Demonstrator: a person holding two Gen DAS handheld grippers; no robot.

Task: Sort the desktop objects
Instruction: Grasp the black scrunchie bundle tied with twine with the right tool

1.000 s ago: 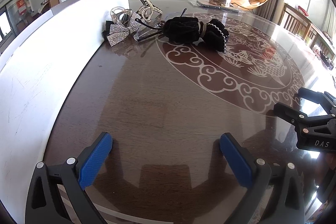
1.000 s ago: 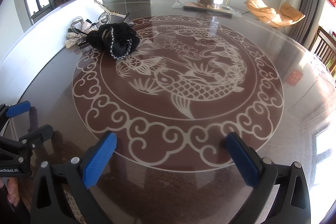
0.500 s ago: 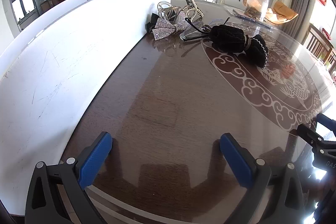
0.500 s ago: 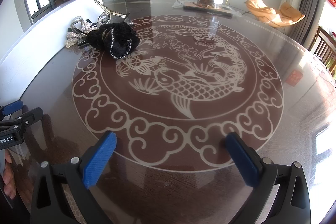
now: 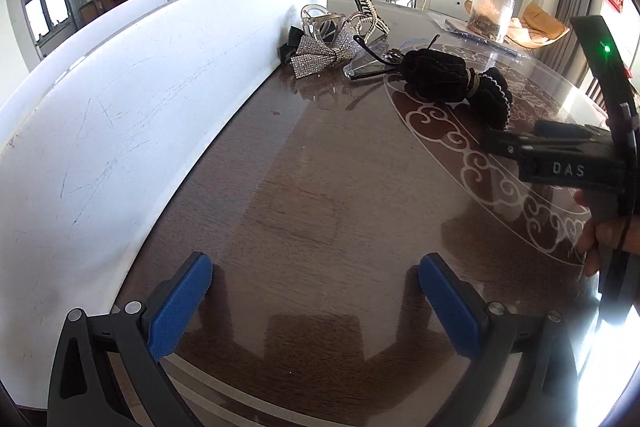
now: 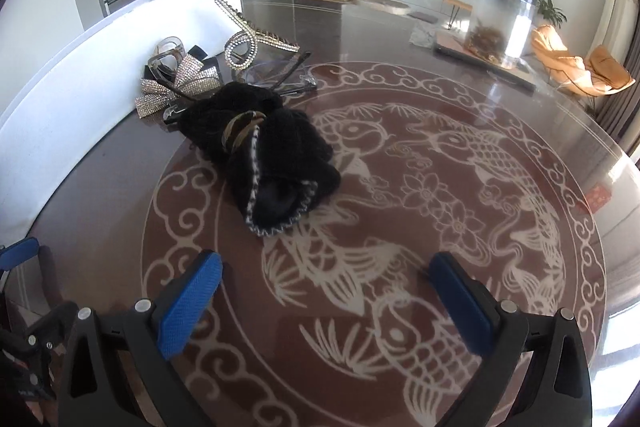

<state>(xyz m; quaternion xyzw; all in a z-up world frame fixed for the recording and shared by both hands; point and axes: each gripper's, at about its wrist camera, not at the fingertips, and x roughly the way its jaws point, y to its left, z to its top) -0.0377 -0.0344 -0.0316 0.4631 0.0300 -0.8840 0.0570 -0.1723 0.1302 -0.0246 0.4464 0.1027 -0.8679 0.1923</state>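
Observation:
A black fabric pouch (image 6: 264, 155) with a bead-trimmed rim lies on the table, just ahead of my right gripper (image 6: 320, 291), which is open and empty. Behind the pouch sit a rhinestone bow clip (image 6: 176, 85), a large rhinestone hair claw (image 6: 248, 35), a clear hair claw (image 6: 166, 53) and glasses in a clear sleeve (image 6: 284, 75). In the left wrist view the same pile shows far ahead: pouch (image 5: 452, 77), bow clip (image 5: 320, 55), glasses (image 5: 370, 61). My left gripper (image 5: 316, 291) is open over bare table, well short of the pile. The right gripper's body (image 5: 568, 163) shows at right.
A white board (image 5: 120, 115) runs along the table's left side. The round glass-topped table (image 6: 460, 187) carries a fish pattern. A clear container (image 6: 500, 23) stands on a tray at the far side. A person's hand (image 5: 608, 231) holds the right gripper.
My right gripper has moved forward and left, close to the black pouch. The left gripper has advanced a little along the white board. Both stay open.

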